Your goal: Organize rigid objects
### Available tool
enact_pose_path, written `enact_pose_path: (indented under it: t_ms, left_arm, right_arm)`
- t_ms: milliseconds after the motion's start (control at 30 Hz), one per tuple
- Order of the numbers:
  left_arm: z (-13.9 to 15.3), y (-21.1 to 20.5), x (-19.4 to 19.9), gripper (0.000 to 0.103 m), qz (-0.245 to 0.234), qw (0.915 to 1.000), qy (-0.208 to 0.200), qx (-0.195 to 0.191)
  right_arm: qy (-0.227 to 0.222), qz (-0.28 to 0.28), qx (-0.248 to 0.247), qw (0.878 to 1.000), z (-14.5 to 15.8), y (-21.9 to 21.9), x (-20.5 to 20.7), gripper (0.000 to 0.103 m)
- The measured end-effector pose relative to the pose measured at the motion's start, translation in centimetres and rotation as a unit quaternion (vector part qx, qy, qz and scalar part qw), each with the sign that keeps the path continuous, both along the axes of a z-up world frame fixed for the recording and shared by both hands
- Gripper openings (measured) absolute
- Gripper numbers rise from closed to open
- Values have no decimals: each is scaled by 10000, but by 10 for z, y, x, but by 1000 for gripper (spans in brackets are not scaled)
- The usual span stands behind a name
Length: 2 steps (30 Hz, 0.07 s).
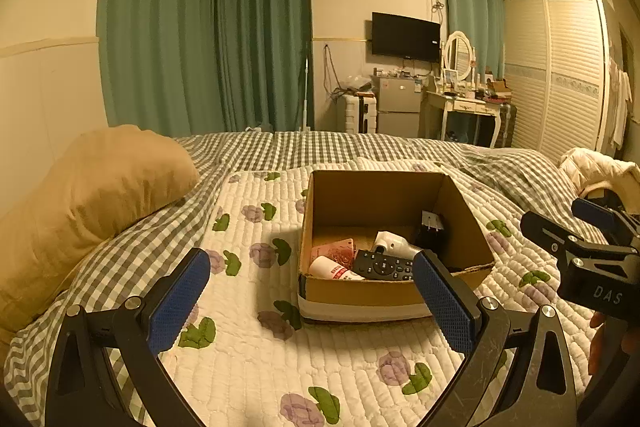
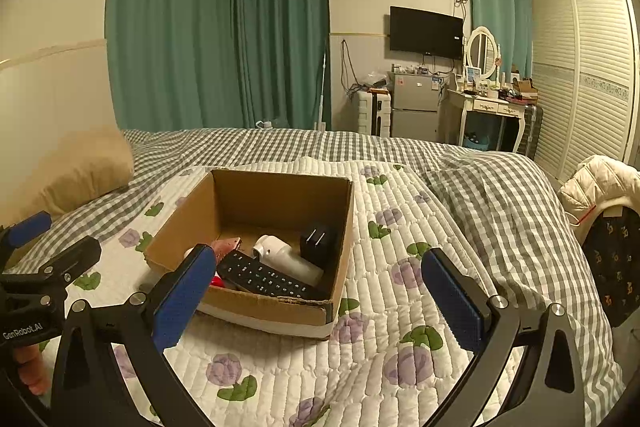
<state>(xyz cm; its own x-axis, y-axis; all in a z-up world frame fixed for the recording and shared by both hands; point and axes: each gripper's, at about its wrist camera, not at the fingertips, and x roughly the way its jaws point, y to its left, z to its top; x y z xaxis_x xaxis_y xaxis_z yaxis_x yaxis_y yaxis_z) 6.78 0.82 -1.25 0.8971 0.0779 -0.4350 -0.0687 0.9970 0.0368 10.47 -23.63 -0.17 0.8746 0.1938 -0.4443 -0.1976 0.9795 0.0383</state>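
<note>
An open cardboard box (image 1: 464,223) (image 2: 280,303) sits on a white floral quilt on the bed. Inside lie a black remote (image 1: 384,265) (image 2: 264,277), a white device (image 1: 394,243) (image 2: 288,257), a black plug adapter (image 1: 431,231) (image 2: 318,239), a pink item (image 1: 332,249) (image 2: 226,247) and a white tube with red print (image 1: 334,269). My left gripper (image 1: 312,291) is open and empty, in front of the box. My right gripper (image 2: 318,291) is open and empty, over the box's near right corner. Each gripper shows at the edge of the other's view.
A tan pillow (image 1: 96,195) (image 2: 84,167) lies at the left on the checked bedspread (image 1: 280,143). A white jacket (image 2: 596,183) hangs on a chair at the right. Green curtains, a TV, a fridge, a dressing table and a wardrobe stand beyond the bed.
</note>
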Motion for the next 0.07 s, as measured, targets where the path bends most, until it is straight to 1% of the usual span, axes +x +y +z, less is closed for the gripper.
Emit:
enact_pose_path:
  t_ms: [67]
  left_arm:
    - [0,0,1,103,31,10000,12,-7]
  right_arm:
    - [4,5,-6,10000,0,0,0,103]
